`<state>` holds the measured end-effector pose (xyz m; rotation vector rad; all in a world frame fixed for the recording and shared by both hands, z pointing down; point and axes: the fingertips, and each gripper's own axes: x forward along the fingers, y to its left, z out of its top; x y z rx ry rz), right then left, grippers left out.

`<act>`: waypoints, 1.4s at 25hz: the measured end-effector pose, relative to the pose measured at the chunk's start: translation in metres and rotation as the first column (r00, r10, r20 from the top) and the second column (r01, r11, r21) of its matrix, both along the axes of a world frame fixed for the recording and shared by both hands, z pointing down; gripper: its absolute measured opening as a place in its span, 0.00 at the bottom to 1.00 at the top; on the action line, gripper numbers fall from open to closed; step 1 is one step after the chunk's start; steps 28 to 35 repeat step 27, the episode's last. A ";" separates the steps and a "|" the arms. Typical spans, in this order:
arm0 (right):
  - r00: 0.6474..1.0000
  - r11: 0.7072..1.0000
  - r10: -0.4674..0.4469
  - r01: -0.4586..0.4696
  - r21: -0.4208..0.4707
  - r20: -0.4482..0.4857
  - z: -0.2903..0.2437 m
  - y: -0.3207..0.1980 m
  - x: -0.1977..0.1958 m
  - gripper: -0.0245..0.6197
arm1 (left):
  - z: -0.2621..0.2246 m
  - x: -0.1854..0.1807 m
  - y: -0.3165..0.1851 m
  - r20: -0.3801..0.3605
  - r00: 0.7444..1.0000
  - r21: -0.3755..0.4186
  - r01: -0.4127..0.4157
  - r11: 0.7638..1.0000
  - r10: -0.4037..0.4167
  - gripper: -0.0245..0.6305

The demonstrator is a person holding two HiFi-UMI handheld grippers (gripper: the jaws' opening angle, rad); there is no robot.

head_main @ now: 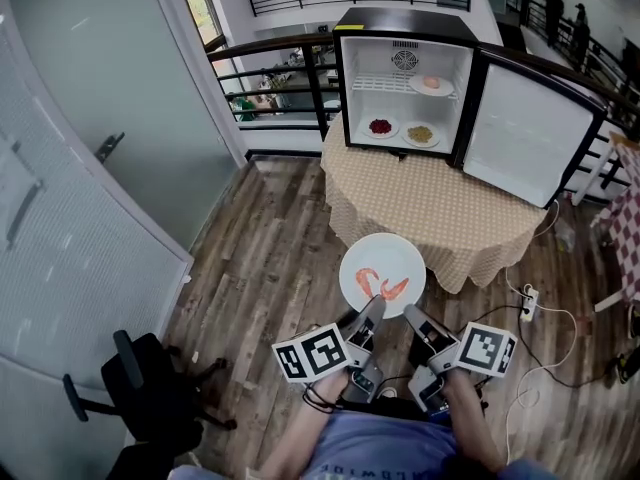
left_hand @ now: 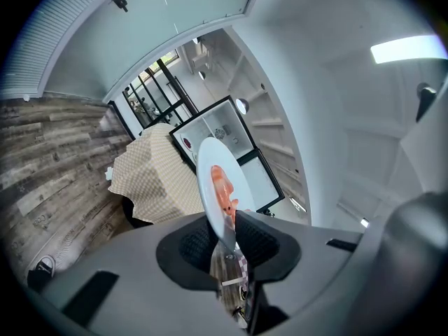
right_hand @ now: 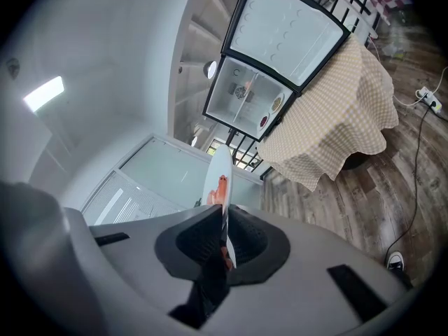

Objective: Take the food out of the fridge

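Plate (head_main: 382,258) (shrimp (head_main: 393,289) atop) held flat, face up; left claw (head_main: 375,308), right claw (head_main: 412,315) grip near rim.

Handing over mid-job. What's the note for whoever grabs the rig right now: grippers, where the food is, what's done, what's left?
Left gripper: jaws shut on the near rim of the plate of shrimp.
Right gripper: jaws shut on the same rim, next to the left.
The plate is held in the air, short of the table.
Done: this plate is out of the fridge; the door is open.
Left: upper-shelf plate, red-food plate and yellow-food plate are inside. Probably set this plate down first.
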<state>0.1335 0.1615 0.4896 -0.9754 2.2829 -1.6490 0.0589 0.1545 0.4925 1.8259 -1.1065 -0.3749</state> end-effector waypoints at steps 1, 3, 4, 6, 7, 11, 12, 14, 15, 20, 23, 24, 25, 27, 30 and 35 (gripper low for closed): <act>1.000 1.000 0.003 -0.003 -0.001 0.004 0.000 0.000 -0.001 0.09 | 0.000 0.000 0.000 0.000 1.000 0.000 -0.002 1.000 0.002 0.16; 1.000 1.000 0.004 -0.004 0.001 -0.008 0.001 0.000 0.000 0.09 | 0.001 0.001 0.000 0.000 1.000 -0.003 -0.003 1.000 0.003 0.16; 1.000 1.000 0.004 -0.004 0.005 -0.017 0.001 0.000 0.000 0.09 | 0.001 0.001 0.000 0.000 1.000 -0.004 -0.003 1.000 0.003 0.16; 1.000 1.000 0.008 -0.008 0.008 -0.011 0.000 0.000 0.001 0.10 | 0.001 0.003 0.000 -0.001 1.000 -0.003 -0.007 1.000 0.007 0.16; 1.000 1.000 0.011 -0.011 0.006 0.001 -0.001 0.000 0.001 0.10 | 0.001 0.003 -0.001 -0.002 1.000 -0.002 -0.009 1.000 0.009 0.16; 1.000 1.000 0.011 -0.011 0.000 0.013 0.000 0.000 -0.001 0.10 | 0.002 0.003 -0.001 0.002 1.000 -0.006 -0.009 1.000 0.009 0.16; 1.000 1.000 0.011 -0.011 -0.003 0.006 0.001 0.000 0.000 0.10 | 0.003 0.003 -0.001 0.002 1.000 -0.007 -0.008 1.000 0.008 0.16; 1.000 1.000 0.009 -0.010 -0.006 -0.017 0.003 -0.001 0.002 0.10 | 0.003 0.002 -0.001 -0.001 1.000 -0.010 -0.005 1.000 0.005 0.16; 1.000 1.000 0.008 -0.008 -0.005 -0.019 0.003 -0.001 0.002 0.10 | 0.002 0.002 -0.001 -0.002 1.000 -0.011 -0.004 1.000 0.004 0.16; 1.000 1.000 0.013 -0.013 -0.025 -0.010 0.000 0.003 0.001 0.10 | -0.002 0.001 0.002 0.006 1.000 -0.004 0.000 1.000 0.000 0.16; 1.000 1.000 0.004 -0.004 0.001 -0.003 -0.005 -0.002 -0.002 0.10 | -0.006 -0.002 -0.002 0.009 1.000 0.011 0.007 1.000 -0.007 0.16; 1.000 1.000 -0.002 0.002 0.020 0.006 -0.007 -0.006 -0.004 0.10 | -0.007 -0.003 -0.004 0.010 1.000 0.017 0.009 1.000 -0.009 0.16; 1.000 0.999 -0.007 0.007 0.034 0.012 -0.008 -0.008 -0.006 0.10 | -0.007 -0.004 -0.007 0.010 1.000 0.021 0.011 1.000 -0.011 0.16; 1.000 0.998 -0.013 0.012 0.053 0.016 -0.007 -0.013 -0.008 0.10 | -0.006 -0.005 -0.011 0.010 1.000 0.028 0.014 1.000 -0.014 0.16; 1.000 0.998 -0.013 0.012 0.053 0.016 -0.007 -0.013 -0.008 0.10 | -0.006 -0.005 -0.011 0.010 1.000 0.028 0.014 1.000 -0.014 0.16; 1.000 0.998 -0.013 0.012 0.053 0.016 -0.007 -0.013 -0.008 0.10 | -0.006 -0.005 -0.011 0.010 1.000 0.028 0.014 1.000 -0.014 0.16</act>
